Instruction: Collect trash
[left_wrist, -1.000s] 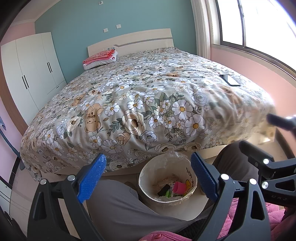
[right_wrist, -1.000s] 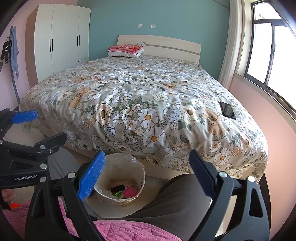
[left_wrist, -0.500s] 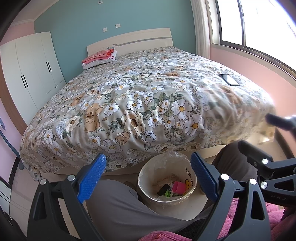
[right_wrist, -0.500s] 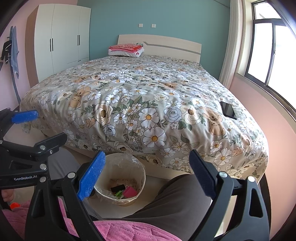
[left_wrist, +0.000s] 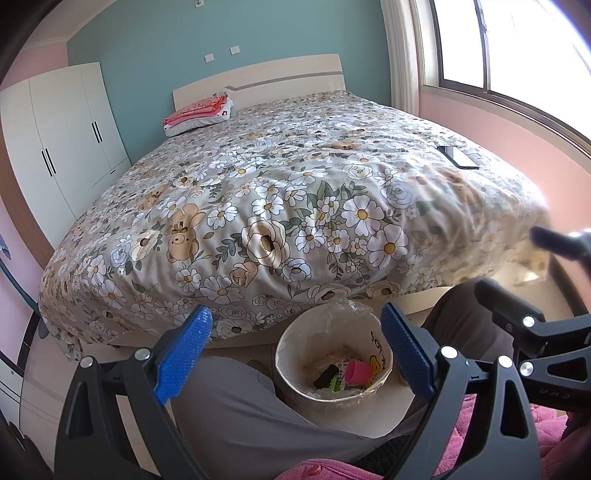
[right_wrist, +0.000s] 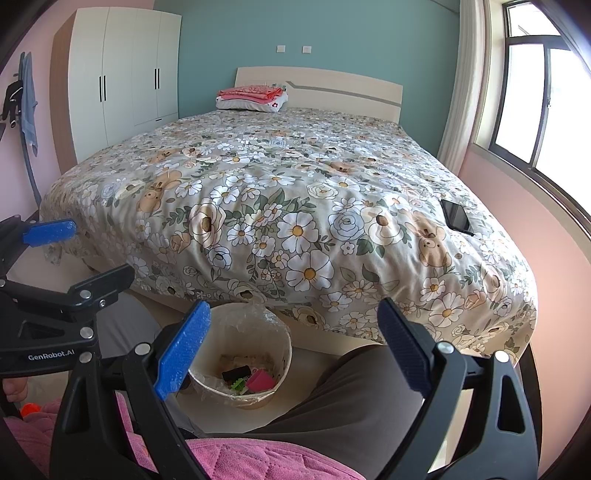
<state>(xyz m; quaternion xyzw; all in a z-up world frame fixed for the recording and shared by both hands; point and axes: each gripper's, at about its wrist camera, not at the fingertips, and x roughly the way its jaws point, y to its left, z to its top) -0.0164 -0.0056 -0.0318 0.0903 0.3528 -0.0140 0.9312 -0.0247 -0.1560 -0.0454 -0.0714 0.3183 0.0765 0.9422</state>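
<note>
Left gripper (left_wrist: 295, 356): jaws spread wide, nothing between the blue pads (left_wrist: 183, 354). Beyond its left finger stands a white wardrobe (left_wrist: 62, 136). The trash bin (left_wrist: 332, 363) sits on the floor directly ahead, between the fingertips and slightly toward the right one, flanked by the person's knees (left_wrist: 236, 406). It holds a pink cup (left_wrist: 357, 371), a black item (left_wrist: 327, 376) and a green scrap (left_wrist: 335, 386).

Right gripper (right_wrist: 293, 349): jaws equally wide, holding nothing. The bin lies just behind its left fingertip. The floral bed (right_wrist: 280, 206) fills the view ahead; a black phone (right_wrist: 456, 217) rests on the cover above the right finger.
</note>
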